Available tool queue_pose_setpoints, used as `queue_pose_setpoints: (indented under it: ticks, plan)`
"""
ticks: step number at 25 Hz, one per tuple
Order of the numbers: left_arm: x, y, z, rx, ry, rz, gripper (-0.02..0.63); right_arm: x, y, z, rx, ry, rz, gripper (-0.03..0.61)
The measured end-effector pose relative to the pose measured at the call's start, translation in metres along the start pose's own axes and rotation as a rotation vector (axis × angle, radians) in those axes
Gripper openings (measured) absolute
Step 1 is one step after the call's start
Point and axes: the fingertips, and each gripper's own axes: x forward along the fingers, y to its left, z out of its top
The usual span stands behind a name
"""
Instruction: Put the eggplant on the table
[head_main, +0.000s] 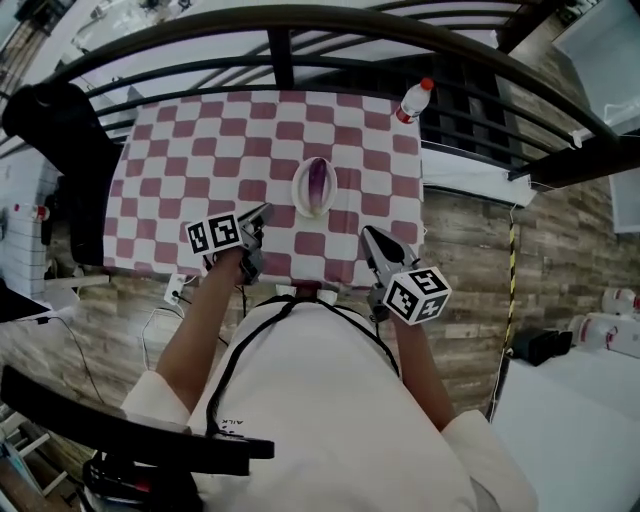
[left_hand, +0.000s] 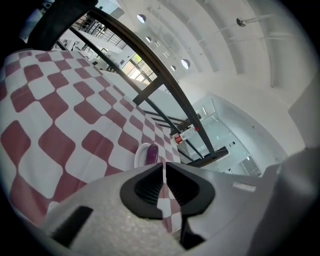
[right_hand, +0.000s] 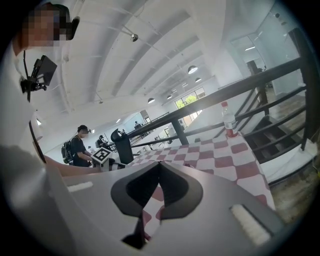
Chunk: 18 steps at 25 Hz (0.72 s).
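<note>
Both grippers empty, jaws all but closed. Eggplant (head_main: 318, 182) on white plate (head_main: 300, 196), mid-table, long axis 12-to-6: 2 o'clock from left gripper (head_main: 262, 214), 10 o'clock from right gripper (head_main: 369, 233); left seems marginally nearer.

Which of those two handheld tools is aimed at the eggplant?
The left gripper: in its own view the eggplant on its plate lies just beyond its fingers. The right gripper faces the bottle instead.
</note>
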Motion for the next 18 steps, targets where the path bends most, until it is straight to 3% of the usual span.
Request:
queue_pose_setpoints:
  ticks: [5,12,18]
  plan:
    - [-0.012,-0.017,0.011,0.032,-0.038,-0.017,0.020,0.003,-0.001,0.006,-0.008,0.001,0.013,0.008]
    - [-0.029,-0.037,0.020,0.145,-0.068,-0.003,0.018,0.008,0.006,0.021,-0.029,-0.012,0.037,0.008]
    - [-0.034,-0.061,0.033,0.197,-0.106,-0.046,0.008,0.009,0.010,0.033,-0.036,-0.033,0.047,0.008]
